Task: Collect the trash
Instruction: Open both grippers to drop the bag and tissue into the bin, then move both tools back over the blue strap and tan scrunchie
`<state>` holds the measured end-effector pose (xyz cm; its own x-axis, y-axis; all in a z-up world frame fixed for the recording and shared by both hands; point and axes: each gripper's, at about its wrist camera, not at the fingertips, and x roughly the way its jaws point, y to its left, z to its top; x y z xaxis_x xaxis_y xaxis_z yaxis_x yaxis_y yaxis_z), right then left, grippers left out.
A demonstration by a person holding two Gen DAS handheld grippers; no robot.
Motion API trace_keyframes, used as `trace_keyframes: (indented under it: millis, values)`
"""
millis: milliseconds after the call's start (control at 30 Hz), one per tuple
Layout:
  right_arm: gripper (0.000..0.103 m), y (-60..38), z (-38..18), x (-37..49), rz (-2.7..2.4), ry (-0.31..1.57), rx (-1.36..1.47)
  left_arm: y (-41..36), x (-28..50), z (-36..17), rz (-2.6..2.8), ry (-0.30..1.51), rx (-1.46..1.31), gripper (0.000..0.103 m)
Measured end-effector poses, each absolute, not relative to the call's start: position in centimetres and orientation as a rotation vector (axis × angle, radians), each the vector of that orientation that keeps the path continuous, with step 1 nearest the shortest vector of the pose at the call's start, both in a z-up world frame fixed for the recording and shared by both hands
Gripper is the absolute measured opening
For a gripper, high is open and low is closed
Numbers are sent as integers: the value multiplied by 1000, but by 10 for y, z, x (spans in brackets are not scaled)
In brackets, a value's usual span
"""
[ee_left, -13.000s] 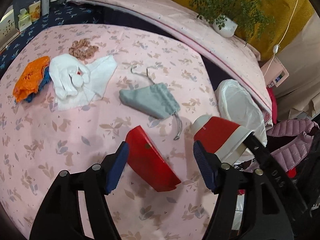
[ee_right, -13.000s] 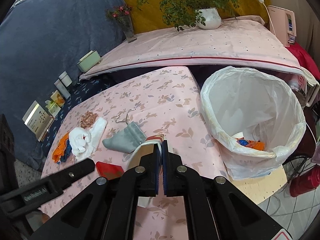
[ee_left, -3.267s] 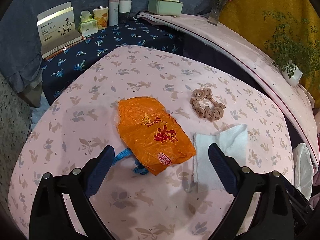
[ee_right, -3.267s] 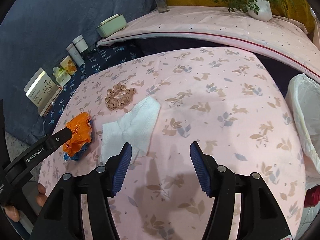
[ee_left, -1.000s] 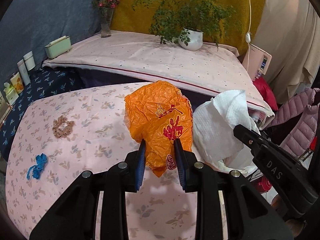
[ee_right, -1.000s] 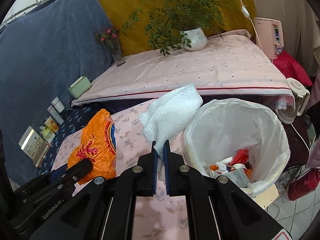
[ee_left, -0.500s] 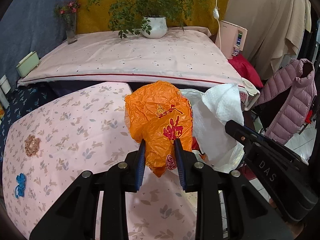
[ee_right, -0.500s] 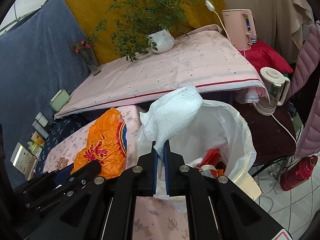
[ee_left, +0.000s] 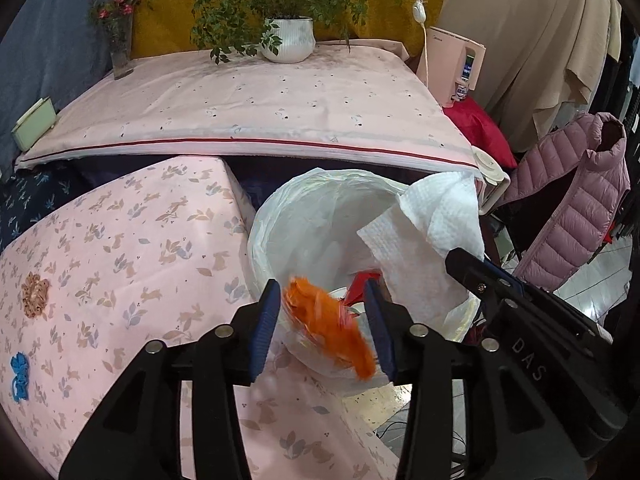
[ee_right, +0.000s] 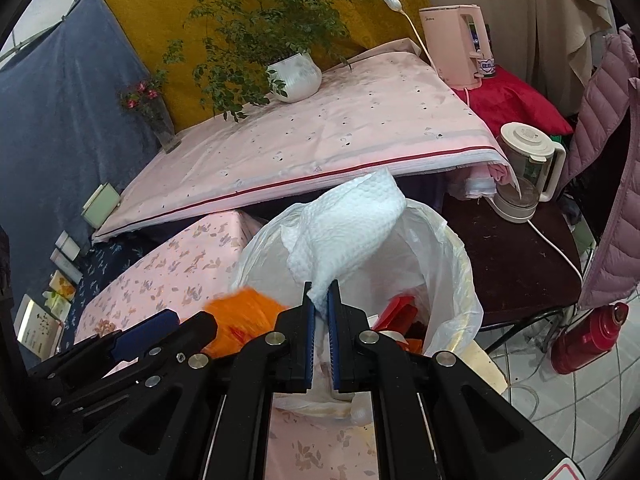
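My left gripper (ee_left: pixel 322 326) sits with its jaws spread apart, blue pads on either side of the orange wrapper (ee_left: pixel 330 328), which is motion-blurred and loose between them, not pinched. It hangs right at the near rim of the trash bin (ee_left: pixel 280 216), the one lined with a white plastic bag. This gripper points forward and slightly down over the corner of the pink floral table (ee_left: pixel 120 248).

My right gripper (ee_right: pixel 321 308) is clamped narrow on the lower edge of a white paper towel (ee_right: pixel 344 232); the sheet stands up and flops over above the bin (ee_right: pixel 452 264) opening. This gripper is aimed into the bin mouth from above the near rim. In the left view the right gripper comes in from the right, towel (ee_left: pixel 424 248) draped over the bin's right side.

In the right view the orange wrapper (ee_right: pixel 244 316) is a blur just left of my right gripper, at the bin's left rim, beside the left gripper's blue pad (ee_right: pixel 140 334). Red and white scraps lie in the bin bottom (ee_right: pixel 400 312).

Left on the table: a tan scrunchie (ee_left: pixel 35 294) and a blue bow (ee_left: pixel 19 376), well apart from the bin. Behind, a potted plant (ee_left: pixel 287 38) on the raised pink-covered surface.
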<state>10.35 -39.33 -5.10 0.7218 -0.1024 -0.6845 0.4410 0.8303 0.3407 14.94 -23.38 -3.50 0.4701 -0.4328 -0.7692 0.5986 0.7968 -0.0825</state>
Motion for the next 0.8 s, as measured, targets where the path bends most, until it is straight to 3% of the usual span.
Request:
trace_keyframes:
  millis: [267, 367, 800]
  values:
    - [15, -392, -54, 111, -314, 713, 515, -216, 153, -30, -594, 852, 182, 54]
    - [24, -387, -53, 111, -312, 709, 508, -208, 155, -30, -576, 846, 180, 54]
    - [38, -354, -41, 110, -280, 709, 454, -159, 163, -31, -480, 851, 123, 54]
